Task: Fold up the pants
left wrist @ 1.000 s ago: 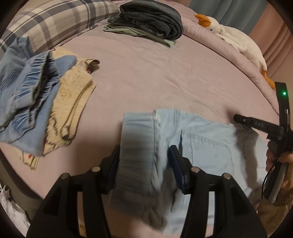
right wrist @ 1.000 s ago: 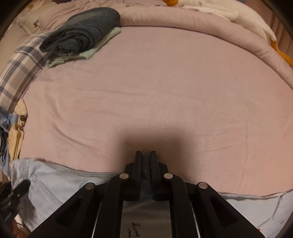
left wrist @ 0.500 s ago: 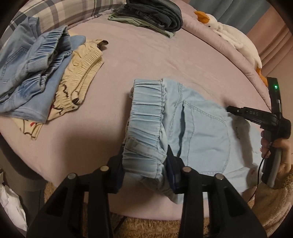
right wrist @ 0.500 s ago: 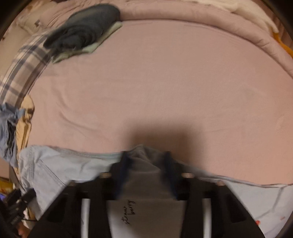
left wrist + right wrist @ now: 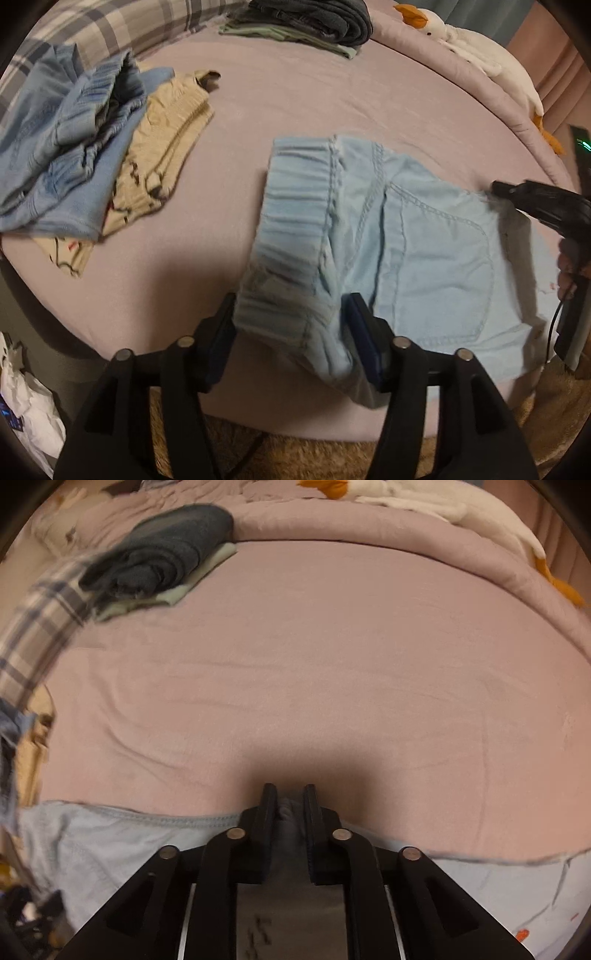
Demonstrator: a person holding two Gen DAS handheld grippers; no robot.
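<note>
Light blue pants (image 5: 424, 266) lie flat on the pink bed (image 5: 314, 103), back pocket up, near the front edge. The gathered waistband (image 5: 295, 206) runs down between the fingers of my left gripper (image 5: 291, 325). Its jaws are opening and the cloth sags loosely between the pads over the bed's edge. My right gripper (image 5: 290, 801) rests on the pants' far edge (image 5: 110, 845). Its jaws are opening, with a small fold of cloth standing between them. In the left wrist view the right gripper (image 5: 496, 188) shows at the right, with a hand (image 5: 569, 266) on it.
A heap of blue denim (image 5: 74, 147) and a cream garment (image 5: 166, 129) lies at the left. A folded dark stack (image 5: 166, 554) sits at the back by a plaid pillow (image 5: 110, 29). A plush goose (image 5: 480, 55) lines the far right rim. A rug (image 5: 295, 454) is below.
The left gripper brought the waistband down to the bed's front edge, pinched it narrower, then spread wide again. The right jaws went from shut to parted.
</note>
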